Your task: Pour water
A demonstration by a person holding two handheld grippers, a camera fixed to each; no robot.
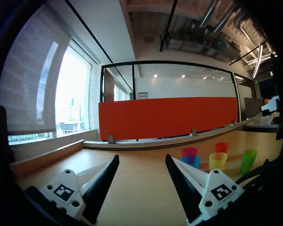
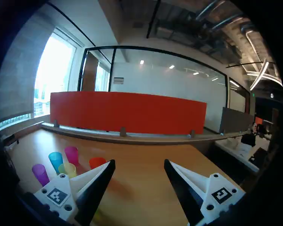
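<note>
Left gripper (image 1: 142, 161): jaws spread, holding nothing, over the wooden table (image 1: 141, 196). The coloured plastic cups (image 1: 217, 161) cluster on the table to the right in the left gripper view, apart from the fingers. Right gripper (image 2: 139, 165): jaws likewise spread and empty, with the red cup (image 2: 97, 162) close behind one finger. The fingers bear square black-and-white markers (image 1: 63, 191). An orange partition (image 1: 168, 116) stands behind the table.

A long light wooden desk (image 1: 141, 188) ran up to a low orange divider panel (image 1: 168, 116), with a black-framed glass wall (image 1: 179, 81) behind it. Bright daylight came through tall windows (image 1: 71, 94) on the left, and an exposed ceiling with grey pipes (image 1: 213, 19) carried thin white strip lights (image 1: 259, 60).
</note>
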